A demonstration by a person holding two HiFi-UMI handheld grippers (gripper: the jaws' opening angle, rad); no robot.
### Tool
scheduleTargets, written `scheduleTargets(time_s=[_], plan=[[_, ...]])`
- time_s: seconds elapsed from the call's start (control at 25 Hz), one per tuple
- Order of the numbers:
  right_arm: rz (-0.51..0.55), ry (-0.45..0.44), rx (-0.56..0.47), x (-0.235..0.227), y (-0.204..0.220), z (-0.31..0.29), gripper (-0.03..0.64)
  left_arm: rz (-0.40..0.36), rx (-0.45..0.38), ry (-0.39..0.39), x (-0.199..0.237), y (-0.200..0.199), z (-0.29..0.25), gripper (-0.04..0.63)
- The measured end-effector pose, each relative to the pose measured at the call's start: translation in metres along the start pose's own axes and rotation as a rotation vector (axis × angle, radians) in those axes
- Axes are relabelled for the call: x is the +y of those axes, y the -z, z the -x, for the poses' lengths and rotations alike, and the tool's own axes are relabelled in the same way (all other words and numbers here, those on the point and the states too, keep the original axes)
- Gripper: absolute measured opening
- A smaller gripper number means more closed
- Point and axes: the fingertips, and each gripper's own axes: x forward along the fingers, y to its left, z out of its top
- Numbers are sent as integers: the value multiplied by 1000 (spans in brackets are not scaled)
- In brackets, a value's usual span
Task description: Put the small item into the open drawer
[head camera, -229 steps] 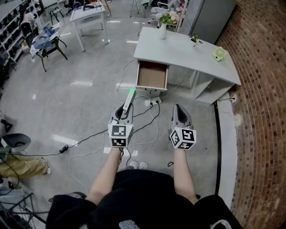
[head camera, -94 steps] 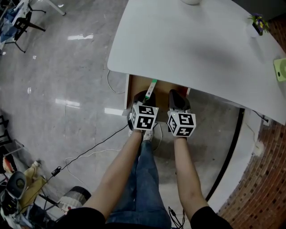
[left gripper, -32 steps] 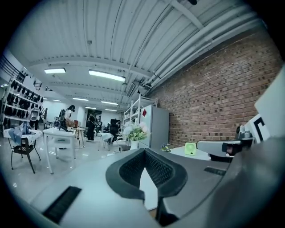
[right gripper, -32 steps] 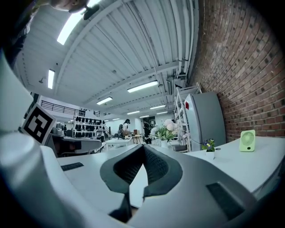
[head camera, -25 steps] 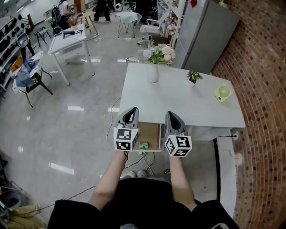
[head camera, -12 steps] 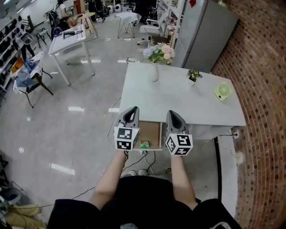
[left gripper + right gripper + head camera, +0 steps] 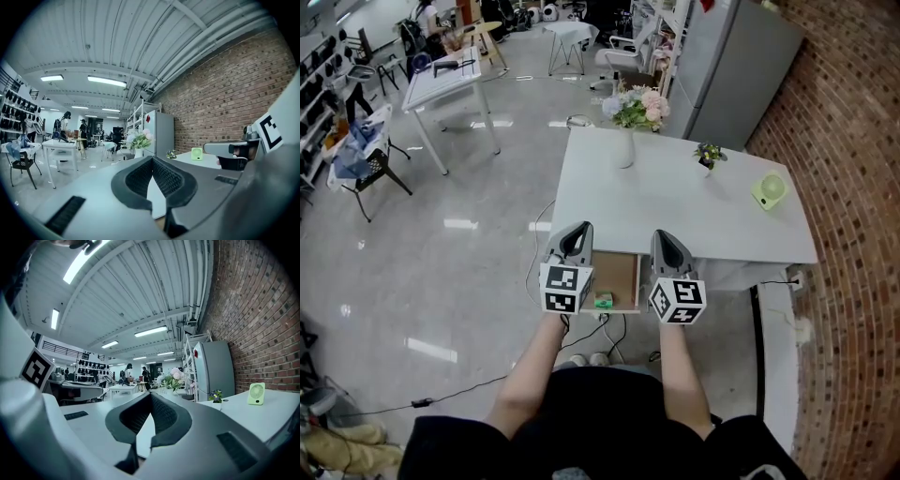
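Observation:
In the head view the open wooden drawer (image 7: 619, 277) juts from the front of the white desk (image 7: 680, 197). A small green item (image 7: 603, 301) lies inside it near its front edge. My left gripper (image 7: 578, 231) is held above the drawer's left side, shut and empty. My right gripper (image 7: 663, 236) hovers over the drawer's right side, also shut and empty. Both gripper views look level across the room, and in each the ribbed pads (image 7: 152, 176) (image 7: 151, 415) meet with nothing between them.
On the desk stand a vase of flowers (image 7: 630, 117), a small potted plant (image 7: 708, 156) and a green fan (image 7: 768, 191). A brick wall (image 7: 853, 206) runs along the right. Cables (image 7: 614, 337) lie on the floor near my feet. Other tables and chairs stand at the far left.
Over the last second both grippers have stayed shut above the drawer, with only a slight drift. Much earlier the left gripper held the green item; it now lies in the drawer.

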Motion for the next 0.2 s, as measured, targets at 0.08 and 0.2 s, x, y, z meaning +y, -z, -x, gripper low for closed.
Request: scheduleTargets(time_s=[0.08,0.2], plan=[[2,-2,0,-2,1,-2,-2,1,-1,0,0,0,-3,21],[3,-5,1,-5,3,-6,-2,2,-1,-2,0,2,-7,21]])
